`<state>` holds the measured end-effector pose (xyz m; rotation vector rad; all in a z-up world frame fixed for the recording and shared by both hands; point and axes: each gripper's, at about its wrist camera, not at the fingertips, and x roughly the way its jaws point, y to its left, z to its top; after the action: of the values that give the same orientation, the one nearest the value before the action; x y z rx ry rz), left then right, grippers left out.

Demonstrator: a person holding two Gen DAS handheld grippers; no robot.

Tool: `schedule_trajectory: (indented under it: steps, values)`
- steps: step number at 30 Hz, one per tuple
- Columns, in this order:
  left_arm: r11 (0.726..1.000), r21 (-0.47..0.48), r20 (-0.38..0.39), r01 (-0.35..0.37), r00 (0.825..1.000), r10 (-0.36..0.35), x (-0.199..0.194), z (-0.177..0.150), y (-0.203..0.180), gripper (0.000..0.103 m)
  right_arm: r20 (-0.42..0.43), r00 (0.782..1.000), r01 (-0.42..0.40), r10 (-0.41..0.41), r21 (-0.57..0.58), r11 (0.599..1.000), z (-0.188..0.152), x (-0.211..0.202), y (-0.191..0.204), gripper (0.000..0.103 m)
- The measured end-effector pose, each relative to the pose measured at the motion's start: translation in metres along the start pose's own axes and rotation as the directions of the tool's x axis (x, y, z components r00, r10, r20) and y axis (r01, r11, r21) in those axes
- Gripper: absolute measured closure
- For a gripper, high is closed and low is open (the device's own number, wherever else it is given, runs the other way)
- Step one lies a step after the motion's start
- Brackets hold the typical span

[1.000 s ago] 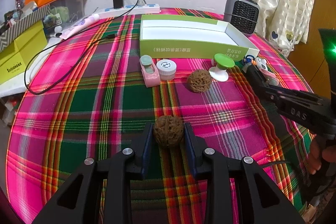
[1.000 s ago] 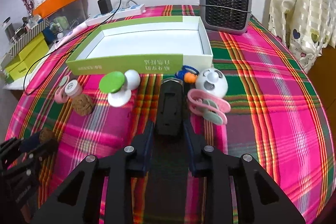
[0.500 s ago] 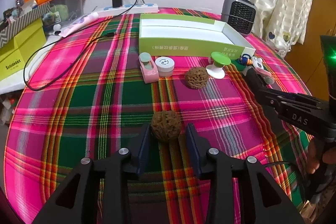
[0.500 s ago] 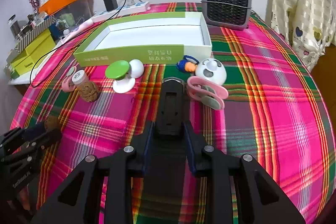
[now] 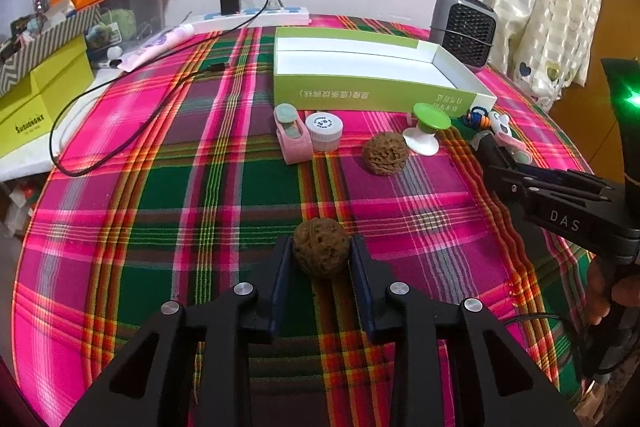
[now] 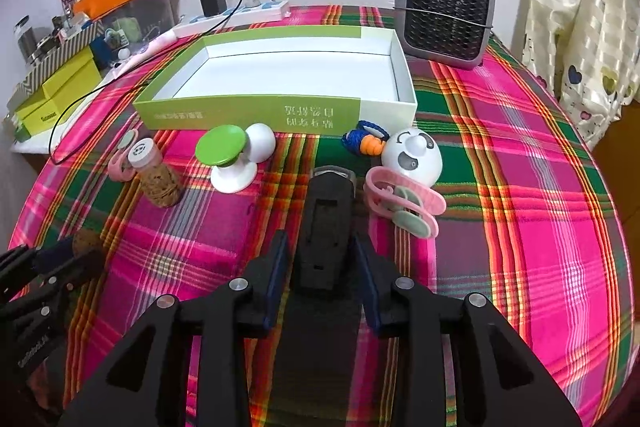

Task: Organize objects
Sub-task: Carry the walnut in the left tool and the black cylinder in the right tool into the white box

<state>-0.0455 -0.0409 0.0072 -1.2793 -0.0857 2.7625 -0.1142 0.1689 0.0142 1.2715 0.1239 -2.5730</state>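
While the left gripper (image 5: 320,259) closes again on the wrinkled brown walnut (image 5: 320,254) it briefly released, the right gripper (image 6: 322,259) is opening around the black rectangular device (image 6: 326,227) on the plaid tablecloth (image 6: 520,227), apparently regripping before boxing.

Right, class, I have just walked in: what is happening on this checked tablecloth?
A person holds a gripper in each hand. The left gripper has a walnut between its closing jaws. The right gripper straddles a black device lying on the cloth, its jaws opening. The green-and-white box behind is empty; a second walnut, a small jar and the other bits lie in front of it.
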Motion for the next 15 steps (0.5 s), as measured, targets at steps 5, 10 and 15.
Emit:
schedule_trajectory:
  steps: [5,10,15]
  values:
    - [1.0,0.0,-0.002,0.001,1.0,-0.001,0.001,0.001,0.001,0.076,0.002,1.0,-0.016,0.016,0.015,1.0,0.001,0.0,-0.003,0.074]
    - [1.0,0.0,-0.005,0.017,1.0,-0.017,0.002,0.005,-0.001,0.076,0.004,1.0,-0.028,0.028,0.004,1.0,0.001,0.0,-0.001,0.074]
    - [1.0,0.002,-0.009,0.026,1.0,-0.026,0.004,0.011,-0.004,0.076,0.005,0.999,-0.042,0.042,-0.003,0.999,0.001,-0.001,0.0,0.074]
